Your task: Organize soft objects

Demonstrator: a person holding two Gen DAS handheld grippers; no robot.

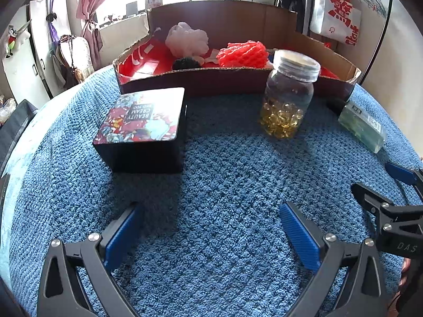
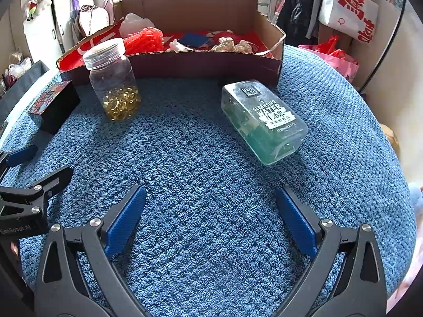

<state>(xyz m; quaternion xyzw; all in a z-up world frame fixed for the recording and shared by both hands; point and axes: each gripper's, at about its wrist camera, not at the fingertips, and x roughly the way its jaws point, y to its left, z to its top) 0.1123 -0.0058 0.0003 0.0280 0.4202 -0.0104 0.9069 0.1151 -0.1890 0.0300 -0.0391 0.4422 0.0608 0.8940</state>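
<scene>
Both hand-held grippers are seen wide open and empty over the blue towel (image 2: 211,211): the left hand-held gripper (image 1: 208,237) and the right hand-held gripper (image 2: 210,222). The soft objects, a white mesh puff (image 1: 187,39) and a red net sponge (image 1: 242,54) among them, are found already inside the cardboard box (image 2: 201,63). The sorting is judged nearly finished. Only hard items remain outside: a capsule jar (image 2: 113,84), a cleansing water bottle (image 2: 264,121) and a black box (image 1: 142,129). A check for any remaining soft item is called for next.
</scene>
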